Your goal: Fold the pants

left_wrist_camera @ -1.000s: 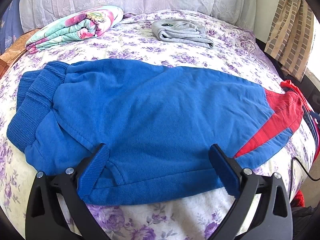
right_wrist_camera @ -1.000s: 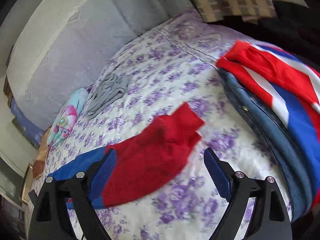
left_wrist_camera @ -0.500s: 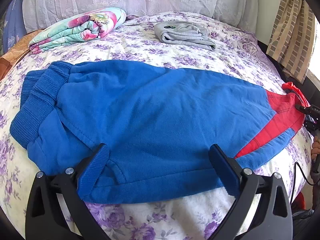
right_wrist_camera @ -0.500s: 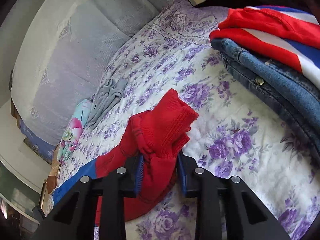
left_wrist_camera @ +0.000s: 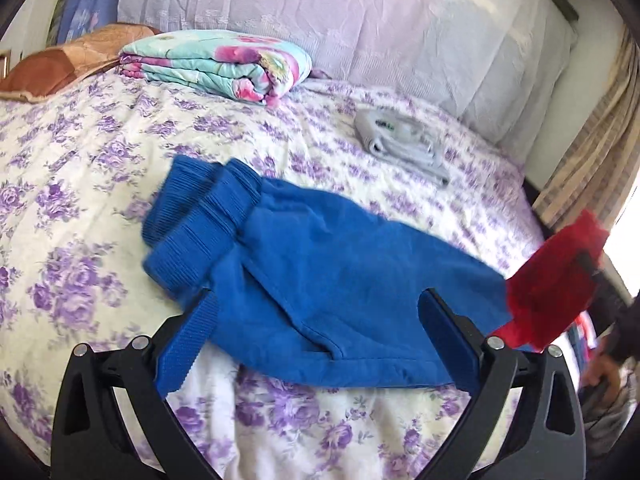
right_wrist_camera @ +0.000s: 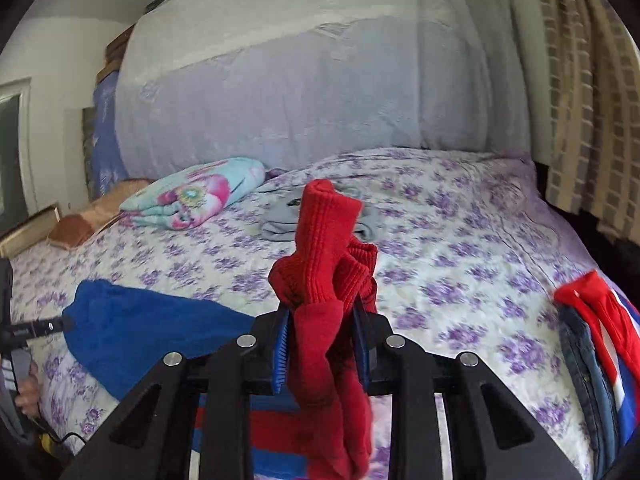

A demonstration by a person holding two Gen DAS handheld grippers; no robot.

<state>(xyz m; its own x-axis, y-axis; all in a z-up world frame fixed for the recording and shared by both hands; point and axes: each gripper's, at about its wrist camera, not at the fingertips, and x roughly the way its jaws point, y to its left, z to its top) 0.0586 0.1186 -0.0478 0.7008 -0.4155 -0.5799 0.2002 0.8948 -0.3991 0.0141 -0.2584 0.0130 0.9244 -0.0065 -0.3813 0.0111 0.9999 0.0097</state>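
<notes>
Blue fleece pants point(left_wrist_camera: 320, 280): I'm lifting their red ribbed cuffs point(right_wrist_camera: 324, 248), clamped in my right gripper point(right_wrist_camera: 322, 344). Left gripper point(left_wrist_camera: 316, 344) is hanging spread wide, holding nothing. I'm aiming the cuffs squarely at the waistband.

Left gripper point(left_wrist_camera: 320, 328): matte black plastic frame w/ triangular cut-outs, silver round screws at the joints, blue ribbed pads point(left_wrist_camera: 184, 352) on both fingers. Right gripper point(right_wrist_camera: 322, 344): same build, black arms, four silver screws in a row, blue pads point(right_wrist_camera: 280, 354) w/ fine ridges. Bare skin of a hand point(right_wrist_camera: 28, 394) at the left edge, thin black cable below it.
</notes>
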